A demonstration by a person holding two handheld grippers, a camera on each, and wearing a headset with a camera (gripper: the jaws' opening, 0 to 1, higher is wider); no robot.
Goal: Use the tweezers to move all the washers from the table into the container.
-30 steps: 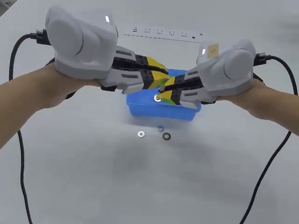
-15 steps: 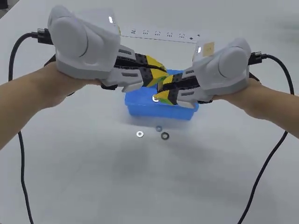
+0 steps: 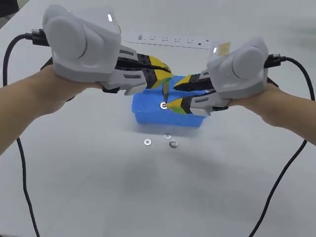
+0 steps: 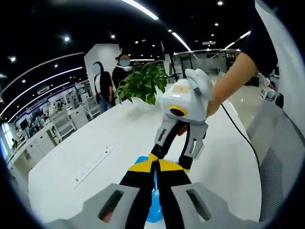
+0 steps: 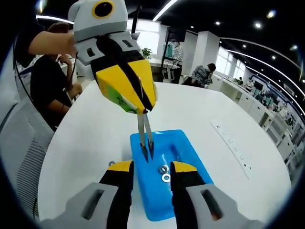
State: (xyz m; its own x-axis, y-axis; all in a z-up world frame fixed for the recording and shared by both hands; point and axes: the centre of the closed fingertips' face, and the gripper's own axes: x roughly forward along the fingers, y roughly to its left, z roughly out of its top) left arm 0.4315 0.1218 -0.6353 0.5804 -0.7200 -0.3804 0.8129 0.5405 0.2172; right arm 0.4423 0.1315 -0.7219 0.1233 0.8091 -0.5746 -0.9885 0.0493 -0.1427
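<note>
The tweezers point(image 5: 144, 136), slightly parted and empty, are clamped in the left gripper point(image 5: 143, 108) over the container point(image 5: 181, 148); two washers point(image 5: 163, 169) are seen inside, three more washers point(image 3: 173, 144) on the desk point(image 3: 148, 187) by its near wall; the right gripper point(image 5: 152, 166) is held agape.

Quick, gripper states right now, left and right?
Left gripper: shut on the tweezers.
Right gripper: open, holding nothing.

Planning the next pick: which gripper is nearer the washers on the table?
Right: the right gripper hangs over the near side of the container, just behind the washers; the left gripper, holding the tweezers, sits farther back over it.
</note>
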